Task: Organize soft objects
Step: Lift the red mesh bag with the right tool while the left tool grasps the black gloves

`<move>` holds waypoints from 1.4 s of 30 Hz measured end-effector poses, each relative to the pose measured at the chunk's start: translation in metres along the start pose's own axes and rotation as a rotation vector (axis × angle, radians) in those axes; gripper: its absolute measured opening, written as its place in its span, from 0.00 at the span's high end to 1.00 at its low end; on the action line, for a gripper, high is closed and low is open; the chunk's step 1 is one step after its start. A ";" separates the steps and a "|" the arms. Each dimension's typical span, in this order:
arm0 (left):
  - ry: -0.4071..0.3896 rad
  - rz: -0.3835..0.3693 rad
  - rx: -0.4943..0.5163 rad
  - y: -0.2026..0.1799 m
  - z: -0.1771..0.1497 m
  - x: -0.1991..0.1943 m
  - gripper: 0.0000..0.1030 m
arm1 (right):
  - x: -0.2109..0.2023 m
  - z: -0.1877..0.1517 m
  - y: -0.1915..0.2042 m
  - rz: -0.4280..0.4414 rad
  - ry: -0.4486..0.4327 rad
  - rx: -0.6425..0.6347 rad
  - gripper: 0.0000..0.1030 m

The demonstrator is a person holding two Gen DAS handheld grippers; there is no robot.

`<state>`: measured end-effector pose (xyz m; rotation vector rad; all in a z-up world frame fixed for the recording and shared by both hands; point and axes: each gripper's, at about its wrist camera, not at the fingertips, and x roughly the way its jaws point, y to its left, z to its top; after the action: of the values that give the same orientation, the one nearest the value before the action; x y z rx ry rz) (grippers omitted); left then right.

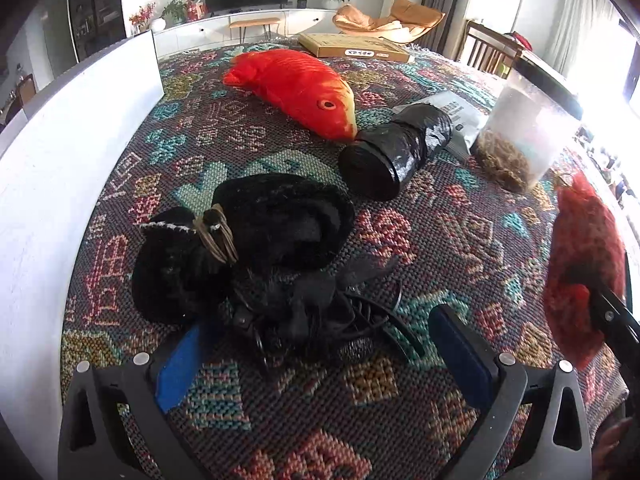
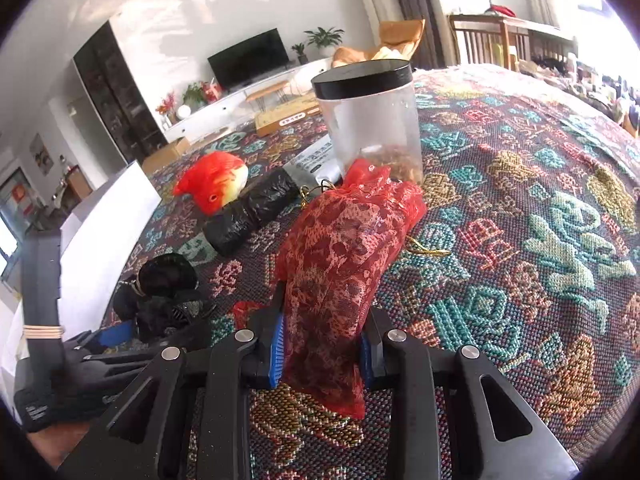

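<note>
Right tongs [image 2: 322,350] clench a red mesh drawstring pouch [image 2: 344,256]; left tongs [image 1: 320,344] gape, straddling a black fuzzy pouch heap [image 1: 248,256] on the woven-patterned counter [image 1: 440,240].

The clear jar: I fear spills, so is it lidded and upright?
Lidded and upright. The clear jar stands on the tablecloth with its black lid on top; brown contents sit at the bottom.

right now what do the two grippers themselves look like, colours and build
Both are black plastic with triangular cut-outs and silver round pivot pins. The left gripper has blue pads on its fingers. The right gripper has blue ridged pads too. In the right wrist view, tan rubber bands wrap the left gripper's body.
</note>
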<state>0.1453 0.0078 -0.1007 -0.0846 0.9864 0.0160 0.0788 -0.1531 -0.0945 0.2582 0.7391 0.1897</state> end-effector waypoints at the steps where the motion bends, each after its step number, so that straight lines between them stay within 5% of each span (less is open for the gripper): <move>1: -0.012 0.008 0.001 -0.001 0.001 0.001 0.12 | 0.001 0.000 0.000 0.002 0.002 0.001 0.70; 3: -0.042 0.004 -0.008 0.003 -0.001 -0.006 0.19 | 0.002 0.000 0.002 0.006 0.008 -0.007 0.70; 4: -0.061 -0.017 -0.015 0.008 -0.004 -0.012 0.29 | 0.002 0.000 0.004 0.009 0.009 -0.014 0.70; 5: -0.083 -0.035 -0.018 0.013 -0.009 -0.020 0.51 | 0.002 0.000 0.005 0.016 0.010 -0.018 0.70; 6: -0.080 -0.058 -0.026 0.018 -0.012 -0.026 0.54 | 0.002 0.000 0.006 0.025 0.010 -0.019 0.70; 15: -0.081 -0.131 -0.056 0.052 -0.039 -0.048 0.51 | 0.001 -0.002 -0.007 0.054 0.028 0.052 0.70; 17: -0.083 -0.121 -0.059 0.055 -0.042 -0.048 0.21 | 0.002 -0.003 -0.005 0.050 0.035 0.043 0.70; 18: -0.090 -0.119 -0.063 0.056 -0.043 -0.050 0.15 | 0.003 -0.003 -0.003 0.044 0.040 0.034 0.70; 28: -0.047 -0.106 0.094 0.039 -0.057 -0.047 0.07 | 0.007 -0.005 0.007 0.028 0.058 -0.022 0.70; 30: -0.054 -0.096 0.082 0.039 -0.057 -0.045 0.08 | 0.007 -0.005 0.007 0.030 0.056 -0.021 0.70; 31: -0.070 -0.108 0.061 0.041 -0.057 -0.047 0.24 | 0.006 -0.005 0.007 0.032 0.054 -0.020 0.70; 36: -0.094 -0.137 -0.037 0.057 -0.054 -0.061 0.30 | -0.001 -0.005 0.006 0.078 0.049 0.000 0.70; 38: -0.102 -0.183 -0.078 0.064 -0.051 -0.076 0.55 | -0.007 -0.005 0.008 0.111 0.064 0.014 0.70; 42: -0.155 -0.253 -0.125 0.077 -0.039 -0.109 0.54 | -0.022 0.000 0.035 0.185 0.056 -0.030 0.71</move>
<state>0.0487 0.0844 -0.0364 -0.3185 0.8140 -0.1462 0.0598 -0.1255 -0.0695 0.2942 0.7670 0.3843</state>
